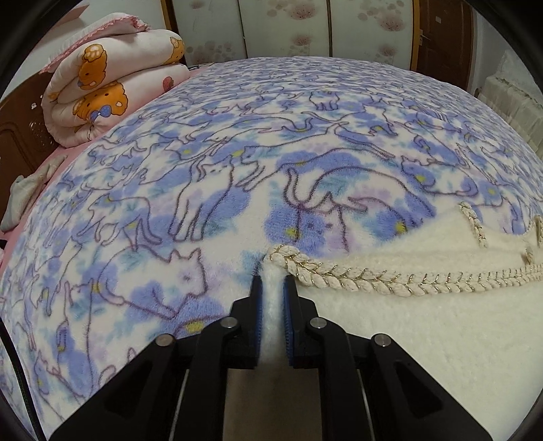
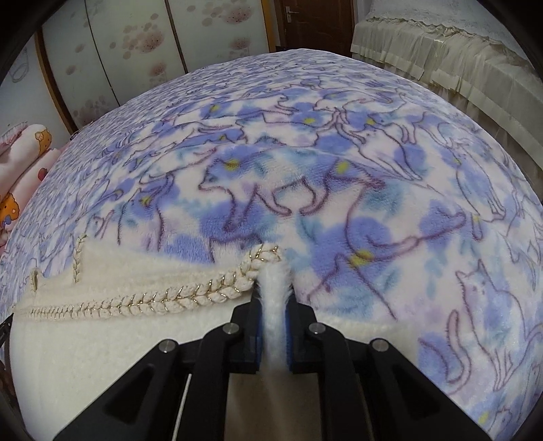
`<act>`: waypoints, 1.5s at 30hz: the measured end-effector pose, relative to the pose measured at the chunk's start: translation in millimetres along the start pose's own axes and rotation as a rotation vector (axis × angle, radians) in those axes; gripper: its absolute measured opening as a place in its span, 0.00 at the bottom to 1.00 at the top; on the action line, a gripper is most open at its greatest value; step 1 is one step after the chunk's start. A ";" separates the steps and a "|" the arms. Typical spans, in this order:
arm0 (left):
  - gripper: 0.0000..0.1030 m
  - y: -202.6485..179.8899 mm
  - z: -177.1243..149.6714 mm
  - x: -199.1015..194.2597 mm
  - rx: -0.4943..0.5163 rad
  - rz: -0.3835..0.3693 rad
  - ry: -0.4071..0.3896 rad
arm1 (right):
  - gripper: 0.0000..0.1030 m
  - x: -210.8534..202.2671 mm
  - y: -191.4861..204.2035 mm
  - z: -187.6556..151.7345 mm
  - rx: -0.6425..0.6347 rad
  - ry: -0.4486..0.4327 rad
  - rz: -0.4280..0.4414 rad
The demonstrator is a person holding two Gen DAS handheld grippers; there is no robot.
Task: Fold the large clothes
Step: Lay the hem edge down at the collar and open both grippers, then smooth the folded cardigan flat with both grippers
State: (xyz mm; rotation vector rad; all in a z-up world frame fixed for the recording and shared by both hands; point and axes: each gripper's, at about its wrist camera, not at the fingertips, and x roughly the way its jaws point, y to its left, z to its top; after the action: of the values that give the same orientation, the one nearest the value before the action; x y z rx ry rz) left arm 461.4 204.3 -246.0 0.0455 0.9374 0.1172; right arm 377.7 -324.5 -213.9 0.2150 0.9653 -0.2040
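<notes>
A cream fuzzy garment point(image 1: 424, 322) with a braided gold-flecked trim point(image 1: 373, 276) lies flat on a fleece blanket printed with blue flowers and cats point(image 1: 237, 135). My left gripper point(image 1: 273, 281) is shut on the garment's left corner, where the trim ends, with a ridge of cream fabric pinched between its blue pads. In the right wrist view the same garment point(image 2: 101, 339) spreads to the left, its trim point(image 2: 152, 298) running up to the corner. My right gripper point(image 2: 273, 291) is shut on that right corner, a tuft of fabric squeezed between its pads. Both corners rest low on the blanket point(image 2: 305, 135).
A folded quilt with bear prints point(image 1: 112, 84) is stacked at the head of the bed, by a brown headboard point(image 1: 20, 135). Floral wardrobe doors point(image 1: 305, 27) stand behind the bed. Lace-covered furniture point(image 2: 441, 44) sits beyond the bed's right side, near a brown door point(image 2: 312, 23).
</notes>
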 end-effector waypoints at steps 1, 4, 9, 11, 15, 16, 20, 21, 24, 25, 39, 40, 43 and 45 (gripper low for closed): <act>0.21 -0.3 0.6 -4.6 0.007 0.007 0.005 | 0.11 -5.8 1.2 -0.2 -0.010 0.000 -0.002; 0.47 2.0 2.1 -27.2 0.015 0.021 0.006 | 0.13 -23.3 3.0 0.9 -0.026 0.011 -0.022; 0.57 2.3 0.2 -75.7 0.013 -0.014 -0.098 | 0.13 -61.5 19.3 -6.8 -0.085 -0.072 -0.007; 0.57 -6.6 0.2 -84.0 0.051 -0.021 -0.114 | 0.13 -64.4 39.2 -10.6 -0.139 -0.066 0.009; 0.25 -25.5 1.7 -74.1 0.108 0.020 -0.116 | 0.13 -51.5 83.3 -17.1 -0.225 -0.041 0.033; 0.16 -27.5 3.4 -65.2 0.106 0.027 -0.097 | 0.13 -45.8 92.1 -18.3 -0.234 -0.033 0.044; 0.09 -23.5 4.7 -29.2 0.089 0.077 -0.019 | 0.13 -20.4 97.8 -18.0 -0.228 -0.031 -0.017; 0.07 -19.3 3.7 -19.8 0.086 0.091 -0.002 | 0.12 -15.4 90.1 -15.5 -0.214 -0.039 -0.044; 0.06 -5.1 1.0 -6.2 0.050 0.082 0.009 | 0.10 -8.5 54.8 -3.0 -0.146 -0.064 -0.150; 0.06 2.0 2.5 -4.4 0.016 0.050 0.008 | 0.10 -5.8 39.5 1.5 -0.124 -0.060 -0.169; 0.08 26.5 10.9 -5.3 -0.051 -0.031 0.003 | 0.08 -5.4 -35.3 6.9 0.033 -0.026 -0.187; 0.09 31.9 12.7 -11.3 -0.057 -0.023 0.008 | 0.08 -10.0 -34.5 6.7 0.029 -0.030 -0.182; 0.09 48.2 16.2 -32.1 -0.105 -0.055 0.028 | 0.08 -27.0 -31.1 3.4 0.005 -0.043 -0.163; 0.10 54.0 16.2 -49.7 -0.108 -0.062 0.023 | 0.08 -41.8 -22.9 -1.6 -0.029 -0.054 -0.150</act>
State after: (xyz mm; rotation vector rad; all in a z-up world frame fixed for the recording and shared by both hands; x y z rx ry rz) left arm 441.0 252.1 -191.7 -0.0850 0.9534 0.1112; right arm 347.2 -342.9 -182.2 0.1102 0.9307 -0.3314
